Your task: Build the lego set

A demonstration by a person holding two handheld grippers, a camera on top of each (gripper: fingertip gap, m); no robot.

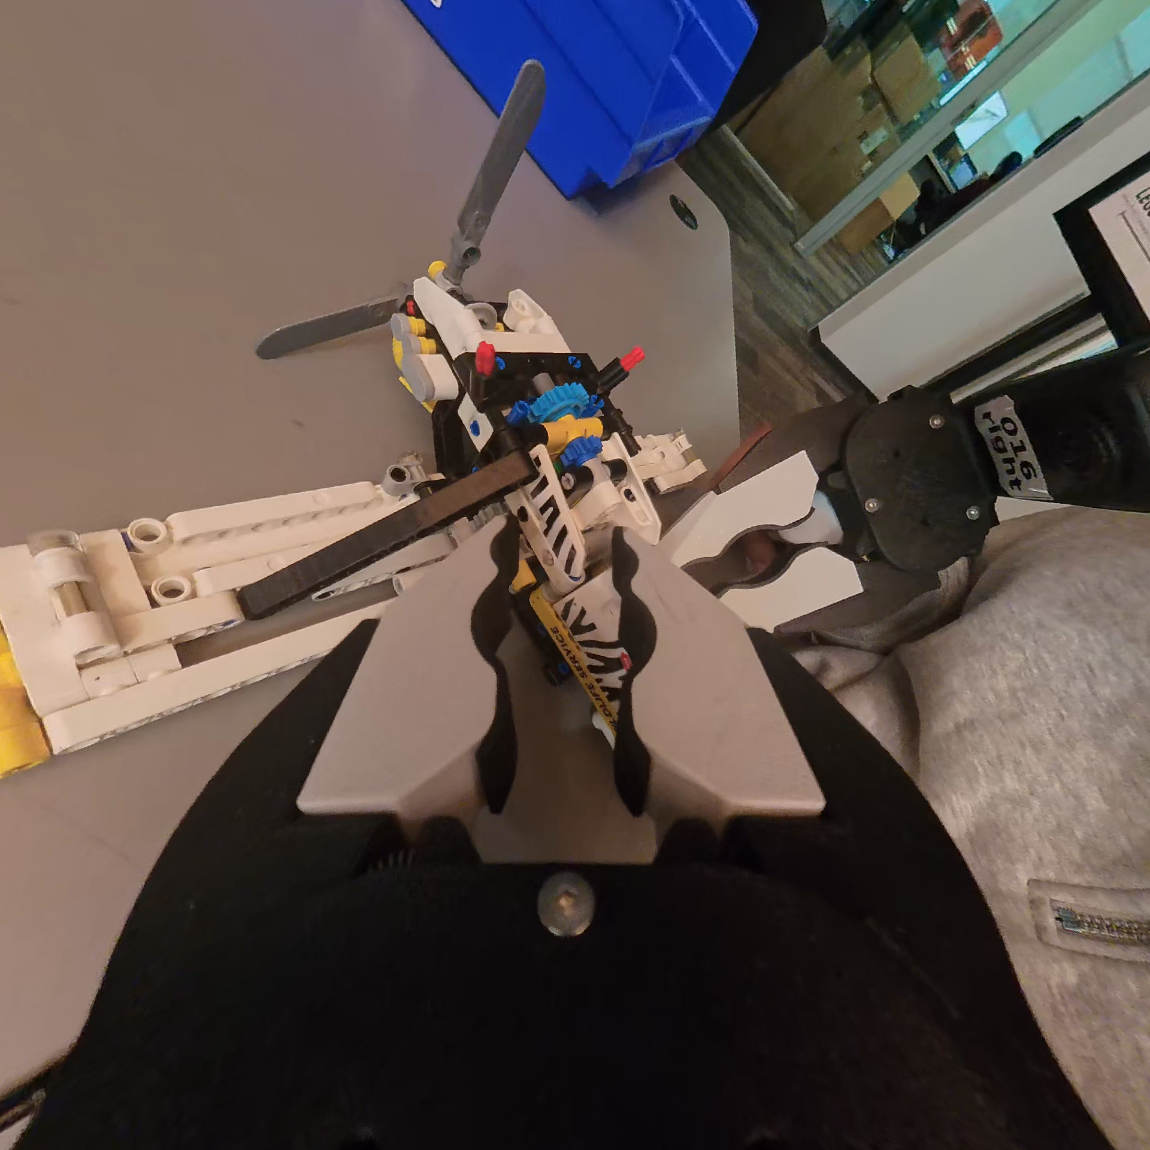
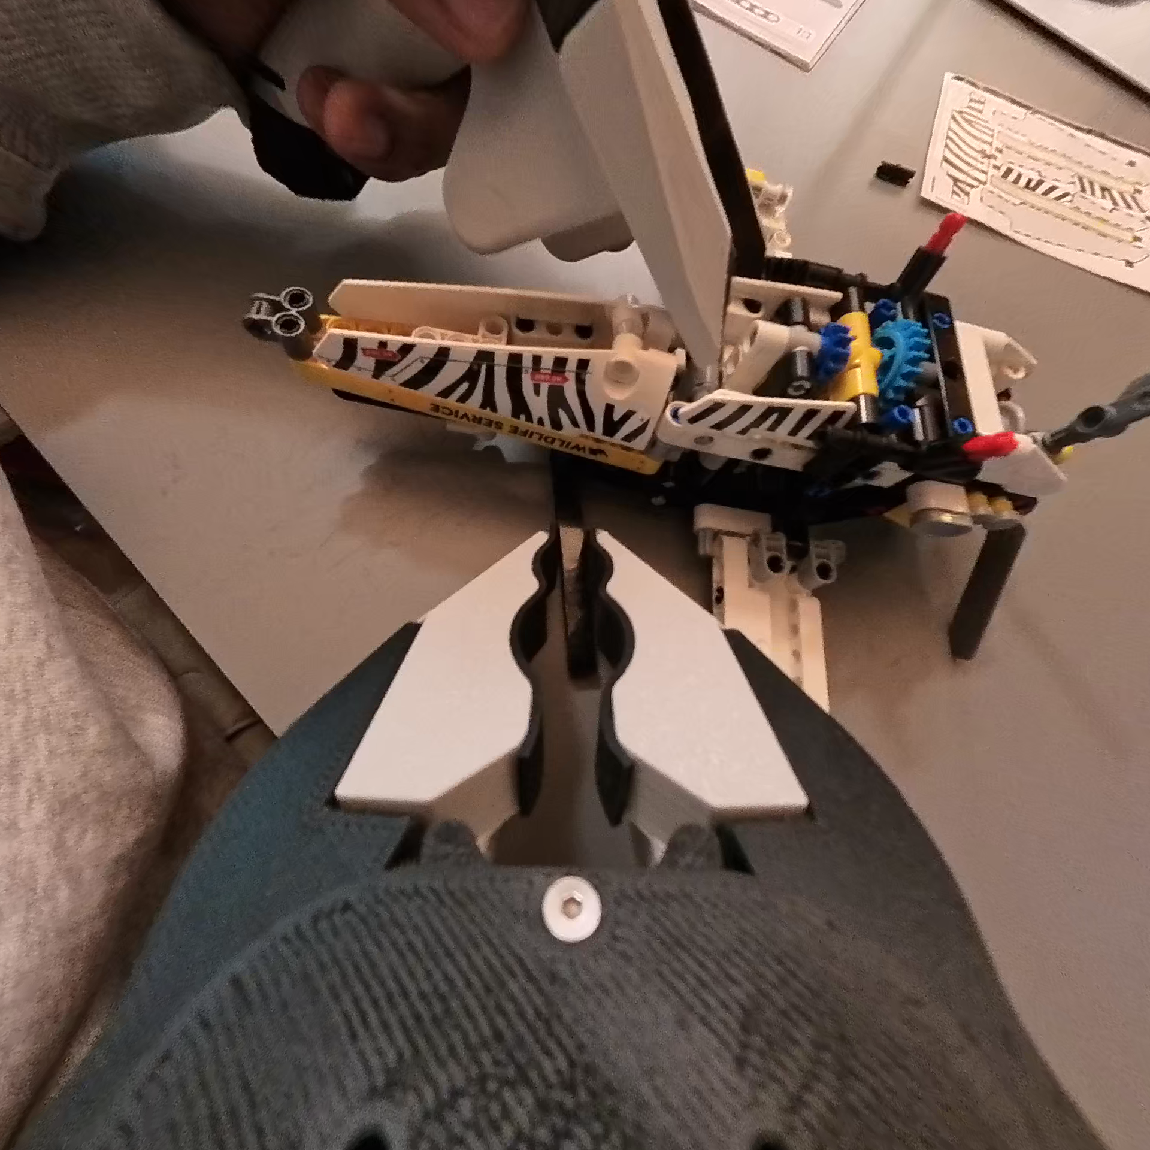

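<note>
A Lego helicopter (image 1: 547,429) lies on the grey table (image 1: 186,186), with a zebra-striped white and yellow tail boom (image 2: 498,398), blue gears (image 2: 896,361), red pins and grey rotor blades (image 1: 498,155). My left gripper (image 1: 563,547) is shut on the tail boom near the body; it comes down from above in the right wrist view (image 2: 703,323), held by a hand. My right gripper (image 2: 572,541) is shut on a thin black piece (image 2: 575,616) that runs under the helicopter's body. It shows at the right of the left wrist view (image 1: 703,529).
A white beam assembly (image 1: 155,591) and a black flat bar (image 1: 386,535) stick out sideways from the model. A blue bin (image 1: 591,81) stands behind. A sticker sheet (image 2: 1045,180), an instruction booklet (image 2: 778,25) and a small black piece (image 2: 896,171) lie beyond. The table edge and grey clothing (image 1: 995,747) are close. My right fingertips sit around 7 cm from my left ones.
</note>
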